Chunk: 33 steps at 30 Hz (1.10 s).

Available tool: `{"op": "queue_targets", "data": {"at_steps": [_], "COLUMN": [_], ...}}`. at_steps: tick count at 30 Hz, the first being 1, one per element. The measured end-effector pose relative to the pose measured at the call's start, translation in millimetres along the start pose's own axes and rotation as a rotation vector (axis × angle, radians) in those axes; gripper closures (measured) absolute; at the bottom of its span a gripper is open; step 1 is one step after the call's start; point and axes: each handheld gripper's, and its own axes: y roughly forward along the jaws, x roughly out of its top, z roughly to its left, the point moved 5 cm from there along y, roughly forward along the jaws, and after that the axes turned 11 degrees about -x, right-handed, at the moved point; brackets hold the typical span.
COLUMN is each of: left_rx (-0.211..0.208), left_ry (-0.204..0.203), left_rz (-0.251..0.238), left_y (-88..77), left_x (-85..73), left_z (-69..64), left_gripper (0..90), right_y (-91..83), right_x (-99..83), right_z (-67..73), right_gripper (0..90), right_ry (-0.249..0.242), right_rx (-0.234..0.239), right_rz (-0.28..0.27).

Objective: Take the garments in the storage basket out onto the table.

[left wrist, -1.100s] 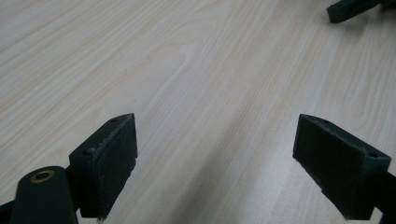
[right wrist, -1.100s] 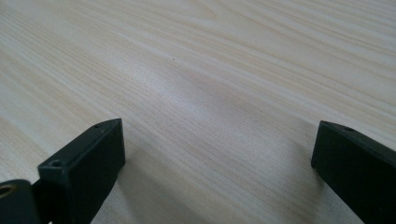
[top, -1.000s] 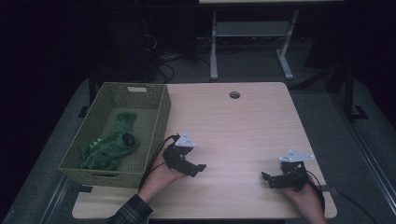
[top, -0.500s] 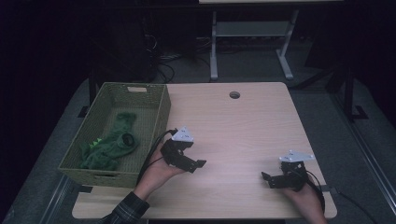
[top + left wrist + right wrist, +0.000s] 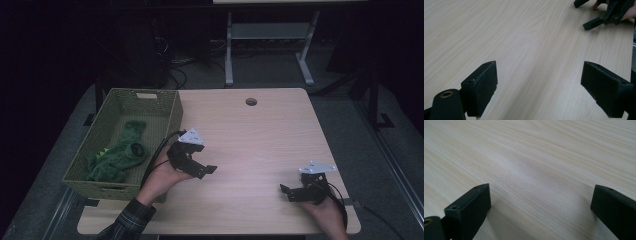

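A green plush toy (image 5: pixel 117 154) lies inside the woven olive basket (image 5: pixel 170 112) at the table's left. Just right of the basket, my left gripper (image 5: pixel 202 169) is held above the wooden table (image 5: pixel 260 135), open, nothing between its jaws. In the left gripper view the left gripper (image 5: pixel 537 87) has its pads (image 5: pixel 485 82) wide apart over bare wood, and the right gripper (image 5: pixel 586 15) lies far off at the top right. My right gripper (image 5: pixel 287 192) rests near the table's front right edge, open and empty. In its own view the right gripper (image 5: pixel 539 202) faces bare tabletop.
A round cable hole (image 5: pixel 251 101) sits near the table's far edge. Behind the table a grey metal stand (image 5: pixel 267 40) rises from the dark floor. Cables trail from both grippers.
My left gripper has moved a little up and away from the front edge, staying open. The right gripper has not moved.
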Motion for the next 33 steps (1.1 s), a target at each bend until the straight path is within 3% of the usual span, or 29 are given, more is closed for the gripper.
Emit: {"op": "queue_targets", "data": {"at_steps": [10,33], "left_rx": [0.023,0.095], "left_ry": [0.024,-0.035], "left_rz": [0.022,-0.002], "left_y": [-23.0,-80.5], "left_x": [1.0,-20.4], "left_z": [7.2,30.3], "left_gripper": [13.7,14.5], "right_y": [0.0,0.0], "right_x": [0.0,0.0], "right_z": [0.0,0.0], "right_gripper": [2.7,2.7], "right_ry": [0.0,-0.001], "right_rx": [0.0,0.0], "right_rz": [-0.001,-0.001]}}
